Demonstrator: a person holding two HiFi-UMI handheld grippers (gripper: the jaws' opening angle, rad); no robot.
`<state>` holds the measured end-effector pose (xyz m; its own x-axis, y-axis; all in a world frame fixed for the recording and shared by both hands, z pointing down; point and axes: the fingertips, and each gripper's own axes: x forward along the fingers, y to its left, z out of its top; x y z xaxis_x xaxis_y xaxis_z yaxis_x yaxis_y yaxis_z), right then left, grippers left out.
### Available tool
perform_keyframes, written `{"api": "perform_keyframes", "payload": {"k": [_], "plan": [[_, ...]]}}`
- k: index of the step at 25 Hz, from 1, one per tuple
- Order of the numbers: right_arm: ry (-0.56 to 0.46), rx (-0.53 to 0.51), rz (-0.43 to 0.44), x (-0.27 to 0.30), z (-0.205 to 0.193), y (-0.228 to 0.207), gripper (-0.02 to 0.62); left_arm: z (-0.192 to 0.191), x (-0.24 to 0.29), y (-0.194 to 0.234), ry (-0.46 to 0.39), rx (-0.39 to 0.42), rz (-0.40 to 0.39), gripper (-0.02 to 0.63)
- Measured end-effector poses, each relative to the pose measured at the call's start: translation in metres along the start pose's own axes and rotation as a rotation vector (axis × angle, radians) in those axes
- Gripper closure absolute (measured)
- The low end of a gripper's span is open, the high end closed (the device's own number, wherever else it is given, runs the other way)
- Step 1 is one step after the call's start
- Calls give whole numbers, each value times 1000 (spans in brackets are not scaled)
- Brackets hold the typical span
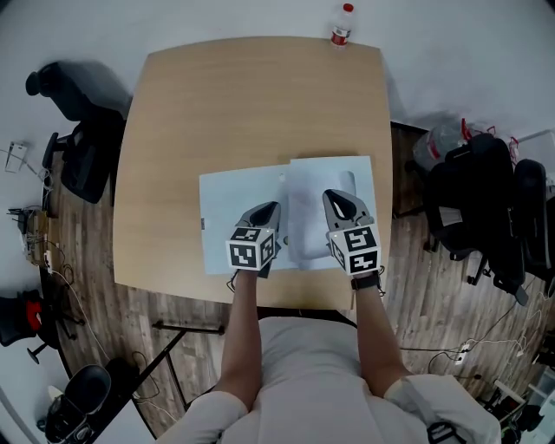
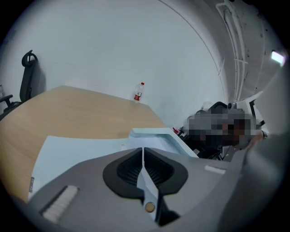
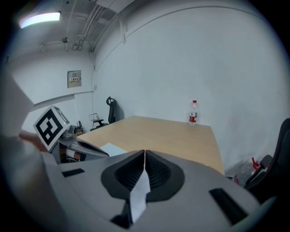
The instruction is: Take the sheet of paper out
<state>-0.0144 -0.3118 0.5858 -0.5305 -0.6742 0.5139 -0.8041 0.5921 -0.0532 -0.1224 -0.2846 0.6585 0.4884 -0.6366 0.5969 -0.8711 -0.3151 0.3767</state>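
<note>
Hovering my left gripper [image 1: 272, 210] and right gripper [image 1: 335, 199], jaws together, over one blue sheet [image 1: 227, 212], one white sheet [image 1: 314, 178]; one bottle [image 1: 342, 24] beyond.

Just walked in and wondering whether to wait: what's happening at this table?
A person holds a gripper in each hand over a wooden table. The left gripper and right gripper both have their jaws shut with nothing in them, above a pale blue folder with a white sheet across its right side. Whether they touch it can't be told. A bottle stands at the far edge.
</note>
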Motion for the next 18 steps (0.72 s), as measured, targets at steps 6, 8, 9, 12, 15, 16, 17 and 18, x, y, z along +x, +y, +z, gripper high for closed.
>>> {"api": "perform_keyframes", "payload": {"k": [6,8,9,12,15,16,17,18], "plan": [[23,7,0,8,-7,1,583,-19,15,4,49,-49,-38,558],[32,11,-1,11,-10,0,583,-24,20,4,65,-60,-50,548],[36,13,-2,13,-11,-1,583,-27,23,4,73,-63,-55,543],[48,20,-3,16,-16,-3,583,-34,33,3,103,-72,-67,529],[60,29,-4,21,-19,-5,583,-43,42,3,133,-90,-85,506],[63,32,-5,22,-20,-5,583,-45,44,3,143,-95,-91,497],[65,34,-4,24,-21,-6,583,-48,47,3,155,-99,-95,489],[66,37,-4,26,-22,-7,583,-51,49,3,167,-103,-99,478]]}}
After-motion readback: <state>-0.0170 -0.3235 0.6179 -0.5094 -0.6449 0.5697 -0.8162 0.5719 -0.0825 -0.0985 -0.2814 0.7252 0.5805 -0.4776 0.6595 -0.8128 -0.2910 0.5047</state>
